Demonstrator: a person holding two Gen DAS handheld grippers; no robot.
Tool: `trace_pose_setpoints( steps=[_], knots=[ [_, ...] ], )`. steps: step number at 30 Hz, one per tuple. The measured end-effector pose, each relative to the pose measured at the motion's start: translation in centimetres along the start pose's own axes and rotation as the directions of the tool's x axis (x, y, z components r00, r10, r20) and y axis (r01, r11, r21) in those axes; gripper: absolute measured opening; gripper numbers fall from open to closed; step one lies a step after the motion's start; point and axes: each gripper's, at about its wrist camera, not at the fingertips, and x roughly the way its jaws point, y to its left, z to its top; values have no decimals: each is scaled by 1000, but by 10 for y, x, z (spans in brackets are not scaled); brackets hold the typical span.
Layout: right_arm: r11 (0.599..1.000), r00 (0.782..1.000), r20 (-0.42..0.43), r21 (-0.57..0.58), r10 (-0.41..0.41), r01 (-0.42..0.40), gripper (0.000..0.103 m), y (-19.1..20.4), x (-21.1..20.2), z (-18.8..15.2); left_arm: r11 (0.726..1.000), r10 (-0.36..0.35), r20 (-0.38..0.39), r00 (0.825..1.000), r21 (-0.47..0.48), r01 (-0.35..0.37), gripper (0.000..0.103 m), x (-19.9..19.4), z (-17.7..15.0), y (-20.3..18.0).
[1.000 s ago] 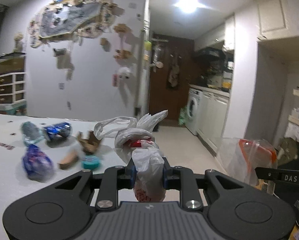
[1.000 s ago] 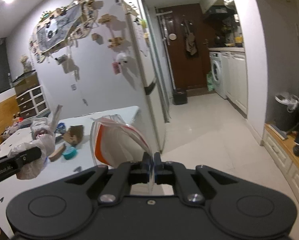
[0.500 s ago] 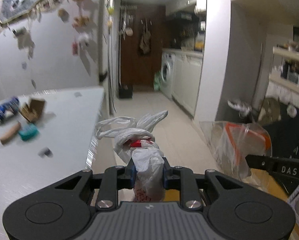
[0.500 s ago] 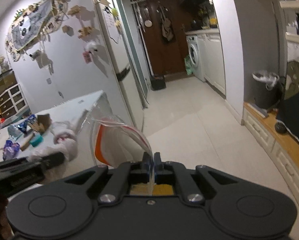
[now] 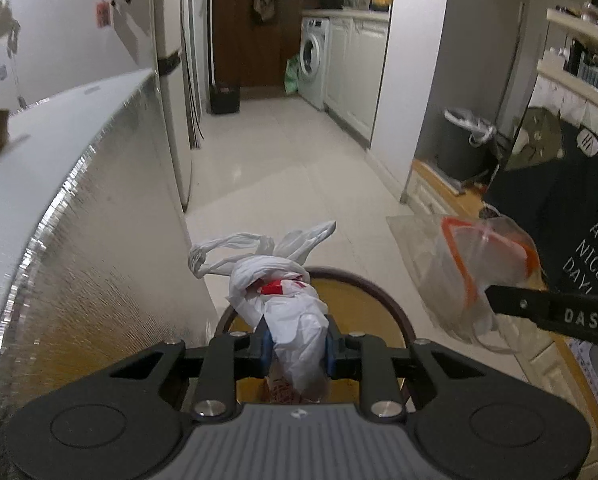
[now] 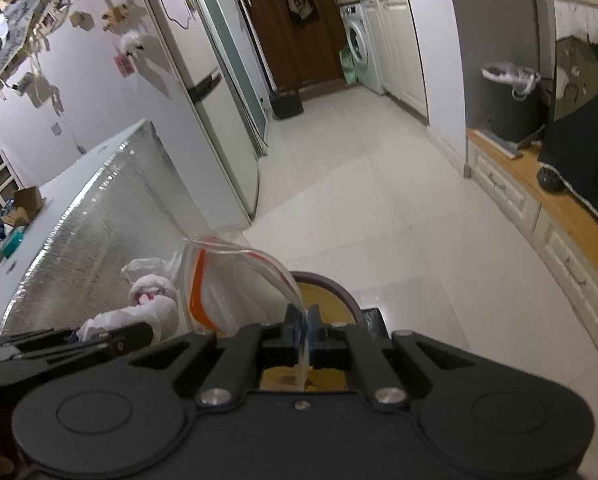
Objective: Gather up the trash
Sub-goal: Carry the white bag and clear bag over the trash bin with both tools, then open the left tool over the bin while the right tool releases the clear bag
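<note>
My left gripper [image 5: 297, 346] is shut on a crumpled white plastic bag [image 5: 283, 292] with a red mark. It holds the bag over a round brown-rimmed bin [image 5: 363, 304] with a yellow inside. My right gripper [image 6: 305, 334] is shut on a clear plastic bag with an orange strip [image 6: 227, 280], also above the bin's rim [image 6: 331, 284]. The clear bag [image 5: 475, 276] shows in the left wrist view at right, and the white bag [image 6: 151, 300] shows in the right wrist view at left.
The white table [image 5: 71, 128] with a silver side stands at left, with trash left on it [image 6: 19, 212]. A fridge [image 6: 203, 80] stands behind it. A grey bin with a liner [image 5: 465, 140] and a wooden cabinet [image 6: 559, 208] are at right. Tiled floor runs ahead.
Both grippers have swung away from the table to the right and tilted down, carrying their bags. The round bin has come into view beneath them.
</note>
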Motion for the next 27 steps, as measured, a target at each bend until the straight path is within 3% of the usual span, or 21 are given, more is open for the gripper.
trace_pose_setpoints(
  steps=[6,13,18,23,27],
  knots=[
    [1000,995,-102,-26,-11,8,5,6,50,-1,1000,1,-51,999,-4,-1,26,25,2,2],
    [997,974,-220,-54,-61,50,5,7,104,-5,1000,-20,-131,991,-19,17,26,58,-3,2],
    [995,968,-238,-72,-81,66,8,8,137,-3,999,-3,-171,985,-43,-5,26,81,-8,3],
    [994,966,-243,-85,-88,69,24,9,154,1,998,-13,-222,975,-65,-1,26,107,-15,3],
    [995,967,-247,-94,-67,45,24,6,155,3,996,-37,-241,970,-88,16,26,121,-18,4]
  ],
)
